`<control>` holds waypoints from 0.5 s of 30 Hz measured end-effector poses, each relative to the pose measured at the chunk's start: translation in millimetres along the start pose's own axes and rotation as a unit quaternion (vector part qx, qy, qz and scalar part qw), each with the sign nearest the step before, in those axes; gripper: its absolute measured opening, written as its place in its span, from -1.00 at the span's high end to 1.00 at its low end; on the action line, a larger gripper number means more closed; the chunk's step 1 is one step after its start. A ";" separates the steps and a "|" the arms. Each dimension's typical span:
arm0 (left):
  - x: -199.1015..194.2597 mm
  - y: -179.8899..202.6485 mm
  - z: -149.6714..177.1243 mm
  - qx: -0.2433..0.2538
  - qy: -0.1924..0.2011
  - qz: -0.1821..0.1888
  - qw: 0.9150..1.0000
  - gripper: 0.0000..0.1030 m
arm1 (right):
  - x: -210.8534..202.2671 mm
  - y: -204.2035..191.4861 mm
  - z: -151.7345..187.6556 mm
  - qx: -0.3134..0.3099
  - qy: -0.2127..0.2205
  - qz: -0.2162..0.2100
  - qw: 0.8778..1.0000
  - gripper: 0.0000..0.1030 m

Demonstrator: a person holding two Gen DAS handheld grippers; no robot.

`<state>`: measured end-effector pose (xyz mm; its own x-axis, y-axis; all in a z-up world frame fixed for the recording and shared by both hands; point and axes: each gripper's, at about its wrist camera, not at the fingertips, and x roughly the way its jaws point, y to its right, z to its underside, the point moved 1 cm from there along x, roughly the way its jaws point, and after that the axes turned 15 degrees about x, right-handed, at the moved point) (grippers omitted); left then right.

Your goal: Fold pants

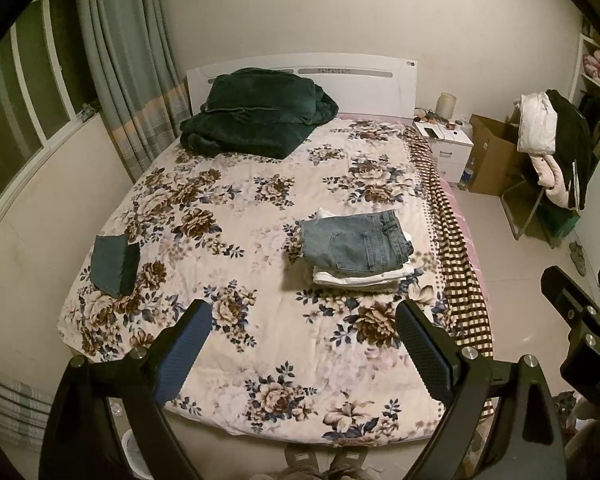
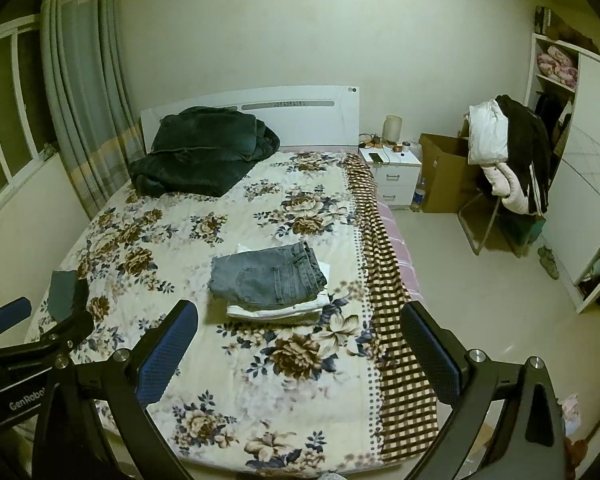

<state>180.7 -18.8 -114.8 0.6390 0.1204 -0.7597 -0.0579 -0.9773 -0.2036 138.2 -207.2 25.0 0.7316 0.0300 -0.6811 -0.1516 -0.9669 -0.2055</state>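
Folded blue jeans (image 1: 356, 246) lie on top of a folded white garment (image 1: 360, 276) on the right half of the floral bedspread (image 1: 260, 340); the stack also shows in the right wrist view (image 2: 266, 276). A small dark green cloth (image 1: 114, 266) lies at the bed's left edge, also in the right wrist view (image 2: 66, 294). My left gripper (image 1: 302, 322) is open and empty, held above the foot of the bed. My right gripper (image 2: 298, 322) is open and empty, near the bed's right front part.
A dark green blanket (image 1: 256, 120) is piled at the headboard. A checked cloth (image 2: 384, 280) hangs along the bed's right side. A white nightstand (image 2: 392, 176), a cardboard box (image 2: 444, 172) and a chair heaped with clothes (image 2: 508, 156) stand to the right. Curtains (image 1: 132, 80) hang at left.
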 end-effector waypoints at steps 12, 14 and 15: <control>-0.4 1.1 -3.0 0.000 0.003 -0.001 1.000 -0.82 | 3.3 4.6 2.0 0.001 -0.001 0.000 1.000 -1.00; -0.6 1.5 -6.3 0.001 0.004 -0.002 1.000 -0.82 | 3.8 4.1 1.7 0.001 -0.001 0.000 1.000 -1.00; -0.6 0.5 -8.2 0.001 0.004 -0.002 1.000 -0.82 | 2.9 4.2 1.8 0.000 -0.001 0.000 1.000 -1.00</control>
<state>186.6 -20.8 -109.4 0.6455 0.1231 -0.7538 -0.0567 -0.9765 -0.2080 138.5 -210.7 20.9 0.7306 0.0304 -0.6821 -0.1518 -0.9668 -0.2056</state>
